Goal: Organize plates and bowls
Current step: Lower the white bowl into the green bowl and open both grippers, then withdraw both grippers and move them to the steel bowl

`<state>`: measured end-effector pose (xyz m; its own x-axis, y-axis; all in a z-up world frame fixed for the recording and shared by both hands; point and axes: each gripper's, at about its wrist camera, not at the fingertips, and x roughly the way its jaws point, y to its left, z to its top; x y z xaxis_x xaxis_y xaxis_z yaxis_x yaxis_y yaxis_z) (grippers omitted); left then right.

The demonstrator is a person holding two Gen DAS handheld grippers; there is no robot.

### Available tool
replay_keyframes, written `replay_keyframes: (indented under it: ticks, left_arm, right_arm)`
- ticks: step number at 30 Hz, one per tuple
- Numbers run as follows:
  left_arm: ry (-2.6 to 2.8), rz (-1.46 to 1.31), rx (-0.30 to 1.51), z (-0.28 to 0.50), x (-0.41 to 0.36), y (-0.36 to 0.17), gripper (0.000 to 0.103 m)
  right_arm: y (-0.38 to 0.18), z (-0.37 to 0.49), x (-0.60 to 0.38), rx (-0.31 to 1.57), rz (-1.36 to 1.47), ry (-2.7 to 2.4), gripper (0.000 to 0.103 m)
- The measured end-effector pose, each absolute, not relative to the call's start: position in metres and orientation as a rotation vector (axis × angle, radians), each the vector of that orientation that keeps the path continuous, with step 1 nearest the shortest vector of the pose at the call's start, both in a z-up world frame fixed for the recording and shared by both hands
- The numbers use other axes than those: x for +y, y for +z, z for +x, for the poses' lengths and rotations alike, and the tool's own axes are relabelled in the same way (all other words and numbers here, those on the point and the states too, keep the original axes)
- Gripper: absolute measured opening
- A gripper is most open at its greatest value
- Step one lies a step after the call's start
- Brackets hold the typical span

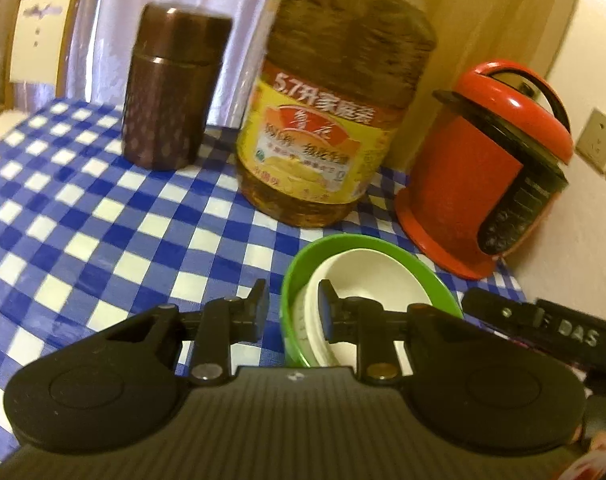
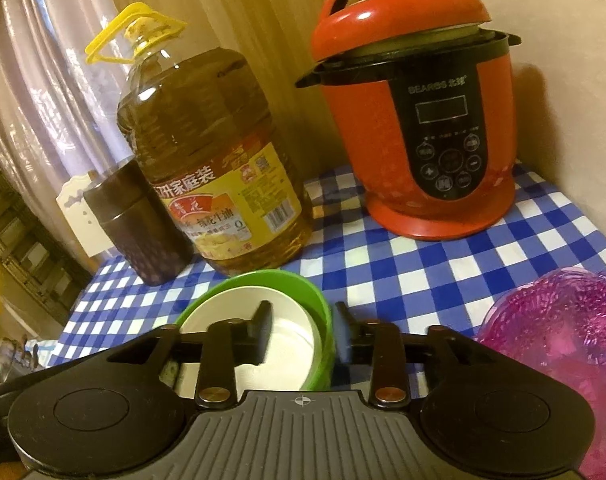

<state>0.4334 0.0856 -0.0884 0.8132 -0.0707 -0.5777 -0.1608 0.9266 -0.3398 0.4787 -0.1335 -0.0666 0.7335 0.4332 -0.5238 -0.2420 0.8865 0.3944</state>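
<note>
**Nested bowls flanked by two gripper tools on the checked table**

The blue-checked tablecloth (image 1: pixel 83 220) carries everything. At the back stand the red cooker (image 2: pixel 415 120) and the big oil bottle (image 2: pixel 211 168), then the brown canister (image 1: pixel 171 92); a pink glass dish (image 2: pixel 563 344) sits to the right. These crowd the bowls from behind, so room lies mostly toward the front and left. The green bowl (image 1: pixel 299 264) sits in front of the oil bottle with the white bowl (image 1: pixel 367 272) nested inside, judged already stacked. The left gripper (image 1: pixel 291 304) straddles the green bowl's left rim, the right gripper (image 2: pixel 303 320) its right rim; both have jaws parted and pads not pressing, which looks like a release
</note>
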Motion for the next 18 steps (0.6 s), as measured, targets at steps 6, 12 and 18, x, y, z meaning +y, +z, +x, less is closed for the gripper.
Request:
replay_keyframes:
  ticks: [6, 12, 18]
  left_arm:
    - [0.009, -0.488, 0.620, 0.442, 0.097, -0.098, 0.027]
    - [0.009, -0.505, 0.657, 0.446, 0.096, -0.106, 0.029]
    - [0.015, -0.500, 0.675, 0.445, 0.096, -0.107, 0.026]
  right_arm:
    - [-0.070, 0.480, -0.136, 0.654, 0.313, 0.373, 0.047]
    - [-0.073, 0.481, -0.135, 0.666, 0.311, 0.371, 0.047]
    - [-0.071, 0.479, -0.137, 0.665, 0.319, 0.374, 0.047]
